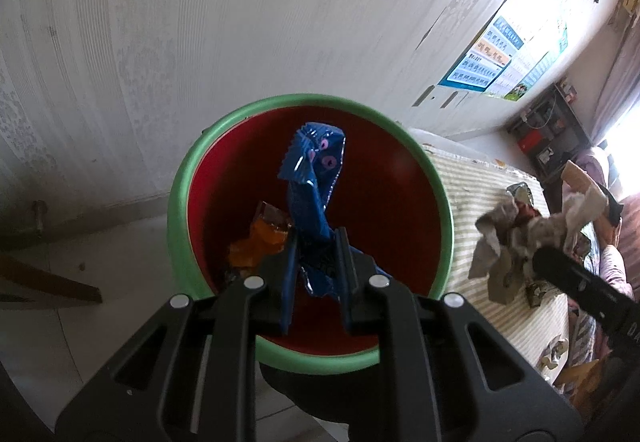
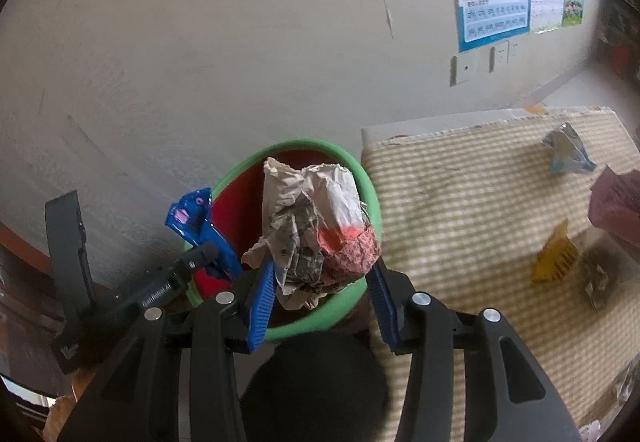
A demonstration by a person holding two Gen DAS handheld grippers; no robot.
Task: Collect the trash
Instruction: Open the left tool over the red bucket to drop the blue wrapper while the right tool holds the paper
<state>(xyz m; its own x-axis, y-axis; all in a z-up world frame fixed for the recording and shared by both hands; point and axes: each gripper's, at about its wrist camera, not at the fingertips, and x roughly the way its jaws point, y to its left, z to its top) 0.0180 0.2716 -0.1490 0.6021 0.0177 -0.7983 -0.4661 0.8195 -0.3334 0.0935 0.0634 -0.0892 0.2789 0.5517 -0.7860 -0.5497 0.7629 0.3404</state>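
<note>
My left gripper (image 1: 316,242) fingers clamp a blue wrapper (image 1: 310,178) over the red bin (image 1: 416,202), orange wrapper (image 1: 260,246) inside. Right gripper (image 2: 322,276) fingers grip a crumpled newspaper wad (image 2: 316,226) above the bin rim. More wrappers lie on the striped table (image 2: 460,210).

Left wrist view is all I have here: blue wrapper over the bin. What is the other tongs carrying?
Observer: The right tongs grip a crumpled newspaper wad, with a red-printed patch.
Operator: Is it over the bin?
Observer: Yes, in front of the green-rimmed bin opening.
Operator: Any trash left behind?
Observer: A yellow wrapper and a light blue wrapper lie on the checked cloth.
</note>
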